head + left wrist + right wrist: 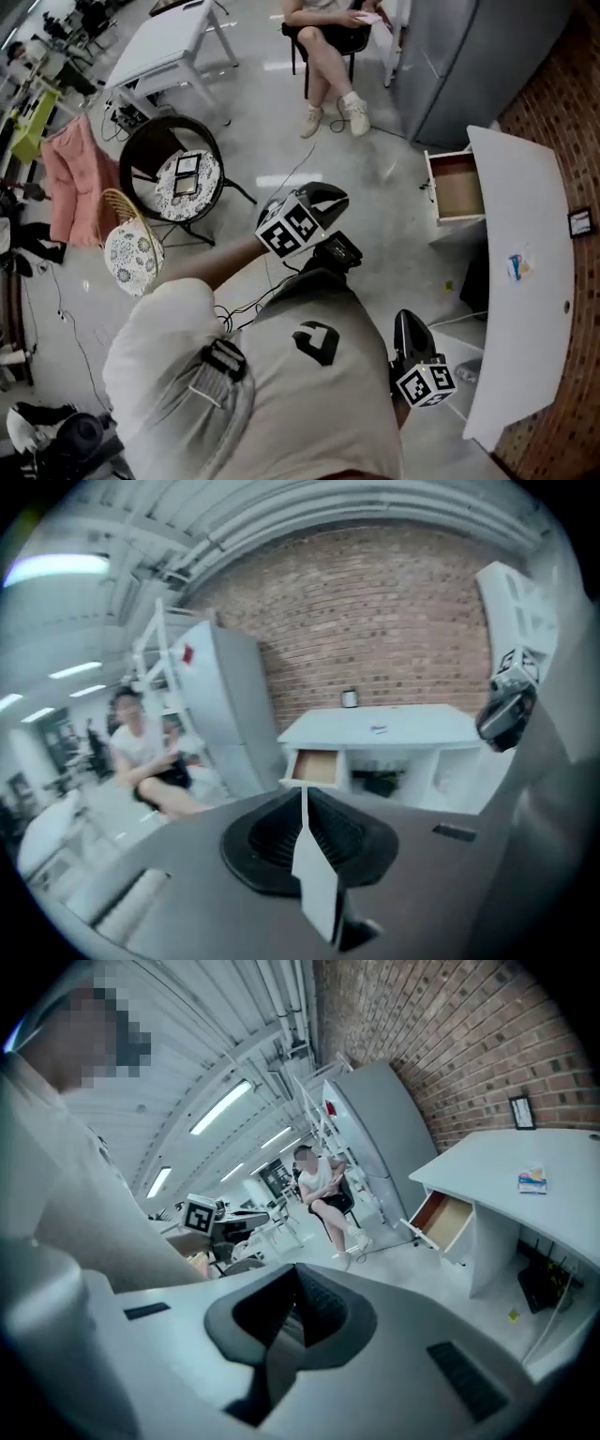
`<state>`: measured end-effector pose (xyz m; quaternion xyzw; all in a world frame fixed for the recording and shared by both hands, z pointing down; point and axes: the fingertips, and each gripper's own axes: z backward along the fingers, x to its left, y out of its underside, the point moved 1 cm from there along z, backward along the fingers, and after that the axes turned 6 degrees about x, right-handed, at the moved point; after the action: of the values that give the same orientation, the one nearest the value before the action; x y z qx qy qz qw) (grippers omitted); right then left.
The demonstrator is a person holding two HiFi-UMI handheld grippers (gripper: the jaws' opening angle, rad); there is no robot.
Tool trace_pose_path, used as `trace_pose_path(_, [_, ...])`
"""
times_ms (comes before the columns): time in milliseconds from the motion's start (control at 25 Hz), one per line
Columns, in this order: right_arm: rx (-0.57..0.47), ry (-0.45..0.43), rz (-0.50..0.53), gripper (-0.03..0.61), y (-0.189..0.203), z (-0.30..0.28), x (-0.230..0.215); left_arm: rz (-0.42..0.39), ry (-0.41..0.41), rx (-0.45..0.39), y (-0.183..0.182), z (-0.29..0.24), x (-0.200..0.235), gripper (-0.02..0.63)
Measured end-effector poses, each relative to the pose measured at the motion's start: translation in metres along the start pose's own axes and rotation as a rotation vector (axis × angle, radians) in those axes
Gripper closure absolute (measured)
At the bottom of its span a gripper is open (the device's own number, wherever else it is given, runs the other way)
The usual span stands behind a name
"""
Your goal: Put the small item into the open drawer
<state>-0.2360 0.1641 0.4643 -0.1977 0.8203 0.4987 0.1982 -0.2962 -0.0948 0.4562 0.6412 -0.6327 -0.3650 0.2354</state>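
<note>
Left tongs (304,799) and right tongs (295,1283) pressed together; white desk (525,187) with open drawer (457,186) lines brick wall (574,103).

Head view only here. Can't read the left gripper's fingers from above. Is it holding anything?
Observer: Yes. In its own view the left gripper has its fingers shut on a thin white piece.
Operator: Right one?
Observer: Right gripper, own view: fingers together, nothing between them.
Operator: What's under the desktop by the drawer?
Observer: Beside the drawer, the desk has open bays. The nearest holds something dark, too blurred to name.
</note>
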Motion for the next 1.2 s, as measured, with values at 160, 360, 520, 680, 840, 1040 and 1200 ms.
trace_pose_path(160, [0.125, -0.185, 0.098, 0.574, -0.005, -0.043, 0.003, 0.231, -0.649, 0.151, 0.115, 0.129, 0.154, 0.595])
trace_pose_path(360, [0.239, -0.356, 0.263, 0.574, -0.006, -0.071, 0.041, 0.598, -1.092, 0.128, 0.207, 0.305, 0.173, 0.598])
trace_pose_path(520, [0.271, -0.394, 0.292, 0.573, -0.009, -0.073, 0.059, 0.617, -0.972, 0.123, 0.198, 0.272, 0.127, 0.600])
trace_pose_path(680, [0.231, -0.289, 0.236, 0.572, -0.016, -0.072, 0.042, 0.472, -0.548, 0.040, 0.106, 0.130, 0.054, 0.600])
trace_pose_path(840, [0.139, -0.149, 0.116, 0.572, -0.034, -0.059, 0.005, 0.194, -0.173, -0.051, 0.000, 0.014, -0.034, 0.600])
trace_pose_path(1040, [0.015, 0.051, -0.066, 0.572, -0.045, -0.026, -0.059, -0.072, 0.117, -0.121, -0.079, -0.069, -0.090, 0.598])
trace_pose_path(1200, [-0.046, 0.152, -0.147, 0.572, -0.058, -0.011, -0.090, -0.135, 0.234, -0.141, -0.106, -0.100, -0.104, 0.600])
